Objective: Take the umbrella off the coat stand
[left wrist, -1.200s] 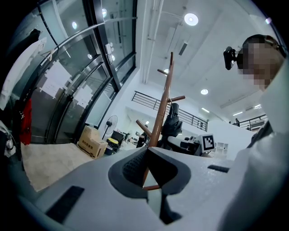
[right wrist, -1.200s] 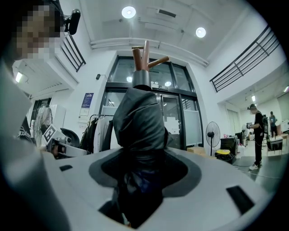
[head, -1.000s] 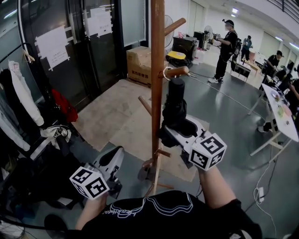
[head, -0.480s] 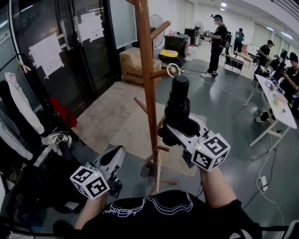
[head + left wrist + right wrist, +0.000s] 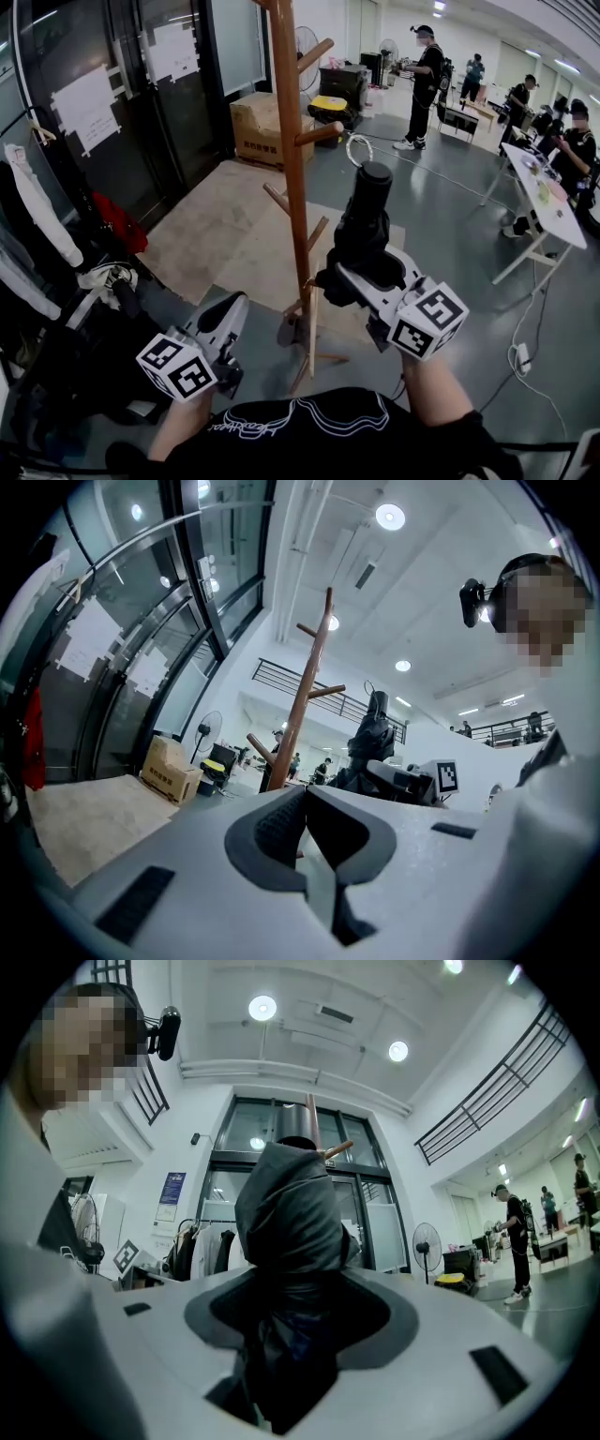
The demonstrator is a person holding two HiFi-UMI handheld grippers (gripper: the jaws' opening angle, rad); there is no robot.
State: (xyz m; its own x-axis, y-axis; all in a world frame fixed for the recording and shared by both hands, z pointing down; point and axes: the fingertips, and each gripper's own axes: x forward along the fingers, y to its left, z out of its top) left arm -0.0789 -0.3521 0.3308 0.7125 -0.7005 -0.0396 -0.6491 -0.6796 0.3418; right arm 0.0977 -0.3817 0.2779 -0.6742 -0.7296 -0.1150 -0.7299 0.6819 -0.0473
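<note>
A black folded umbrella (image 5: pixel 366 216) stands upright in my right gripper (image 5: pixel 361 270), which is shut on its lower part. Its white wrist loop (image 5: pixel 359 150) hangs free just right of a peg (image 5: pixel 319 132) on the wooden coat stand (image 5: pixel 291 150). In the right gripper view the umbrella (image 5: pixel 289 1213) fills the gap between the jaws of the right gripper (image 5: pixel 298 1335), and the stand's top shows behind it. My left gripper (image 5: pixel 230 317) is low at the left, shut and empty; in the left gripper view, past the left gripper (image 5: pixel 305 803), I see the stand (image 5: pixel 305 691).
A cardboard box (image 5: pixel 255 127) sits behind the stand on a beige mat. Clothes (image 5: pixel 37 216) hang on a rack at the left by glass doors. A white table (image 5: pixel 551 206) with people around it is at the right. A person (image 5: pixel 422 84) stands at the back.
The right gripper has carried the umbrella to the right and slightly up. Its loop, earlier around the peg, has slid off the peg's tip. The left gripper shifted only slightly.
</note>
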